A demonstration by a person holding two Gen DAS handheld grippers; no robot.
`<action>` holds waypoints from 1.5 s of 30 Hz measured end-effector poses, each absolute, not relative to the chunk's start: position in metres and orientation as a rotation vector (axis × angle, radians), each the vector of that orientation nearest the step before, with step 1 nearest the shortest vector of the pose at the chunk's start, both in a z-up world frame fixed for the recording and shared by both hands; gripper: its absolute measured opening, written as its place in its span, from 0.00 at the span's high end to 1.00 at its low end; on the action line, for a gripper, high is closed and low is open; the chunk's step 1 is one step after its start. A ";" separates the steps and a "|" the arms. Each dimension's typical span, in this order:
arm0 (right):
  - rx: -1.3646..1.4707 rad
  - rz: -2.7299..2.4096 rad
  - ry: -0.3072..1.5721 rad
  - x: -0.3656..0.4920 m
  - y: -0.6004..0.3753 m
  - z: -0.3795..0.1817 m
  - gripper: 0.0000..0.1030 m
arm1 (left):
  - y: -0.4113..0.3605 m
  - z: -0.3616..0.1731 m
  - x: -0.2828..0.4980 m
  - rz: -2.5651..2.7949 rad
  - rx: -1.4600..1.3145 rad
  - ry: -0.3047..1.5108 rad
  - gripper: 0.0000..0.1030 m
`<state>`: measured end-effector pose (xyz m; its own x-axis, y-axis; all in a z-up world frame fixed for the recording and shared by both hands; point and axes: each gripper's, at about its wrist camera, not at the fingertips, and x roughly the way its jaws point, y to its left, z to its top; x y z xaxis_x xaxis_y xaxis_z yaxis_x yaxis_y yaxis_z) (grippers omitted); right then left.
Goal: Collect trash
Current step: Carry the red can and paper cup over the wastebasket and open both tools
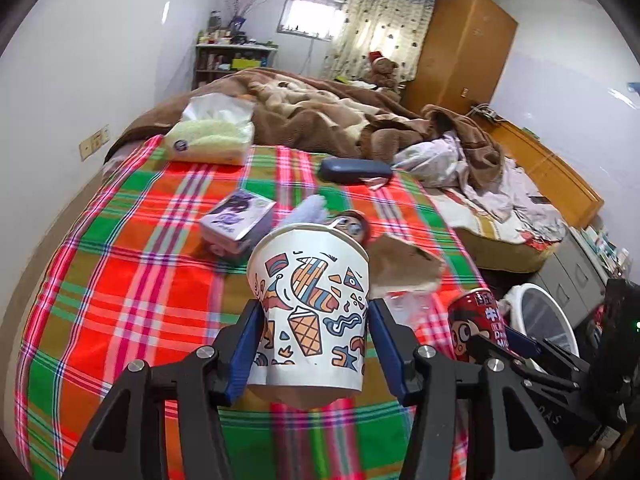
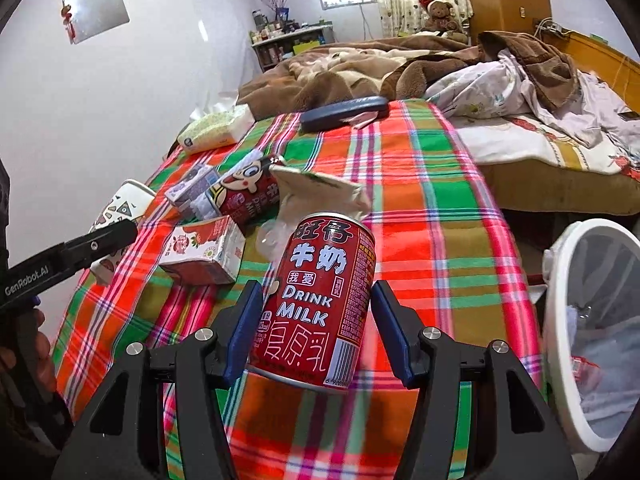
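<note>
My left gripper (image 1: 316, 344) is shut on a patterned white paper cup (image 1: 312, 304), held upright above the plaid bedspread (image 1: 120, 280). My right gripper (image 2: 320, 320) is shut on a red milk can (image 2: 324, 300), held slightly tilted above the spread; the can also shows in the left wrist view (image 1: 476, 328). A white-rimmed trash bin (image 2: 592, 320) with a bag liner stands off the bed's right edge. On the spread lie a second red can (image 2: 248, 192) on its side, a small red-and-white carton (image 2: 204, 252), a purple box (image 1: 236, 224) and a torn wrapper (image 2: 320, 184).
A tissue pack (image 1: 212, 136) and a dark blue case (image 1: 352, 170) lie farther back on the spread. Brown blankets (image 1: 320, 112) and white bedding (image 2: 540, 104) are piled beyond. A wooden wardrobe (image 1: 460, 48) and a shelf (image 1: 228, 60) stand by the far wall.
</note>
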<state>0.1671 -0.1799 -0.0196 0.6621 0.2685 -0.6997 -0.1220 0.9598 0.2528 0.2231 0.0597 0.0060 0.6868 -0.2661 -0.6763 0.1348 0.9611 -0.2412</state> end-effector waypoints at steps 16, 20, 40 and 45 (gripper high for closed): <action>0.233 0.138 0.723 0.137 -0.240 0.002 0.44 | -0.031 0.031 0.188 -0.359 -0.066 0.731 0.47; 0.246 0.103 0.703 0.128 -0.261 0.005 0.44 | -0.062 0.035 0.182 -0.417 -0.040 0.725 0.47; 0.295 -0.134 0.697 0.102 -0.367 -0.002 0.44 | -0.220 0.026 0.164 -0.667 0.111 0.736 0.47; 0.310 -0.169 0.723 0.103 -0.387 -0.012 0.44 | -0.248 0.015 0.167 -0.707 0.133 0.762 0.47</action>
<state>0.1032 -0.3865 -0.0119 0.7389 -0.0452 -0.6723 0.2577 0.9408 0.2200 0.1666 -0.2476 0.0154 0.5075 -0.5384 -0.6727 0.6310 0.7639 -0.1353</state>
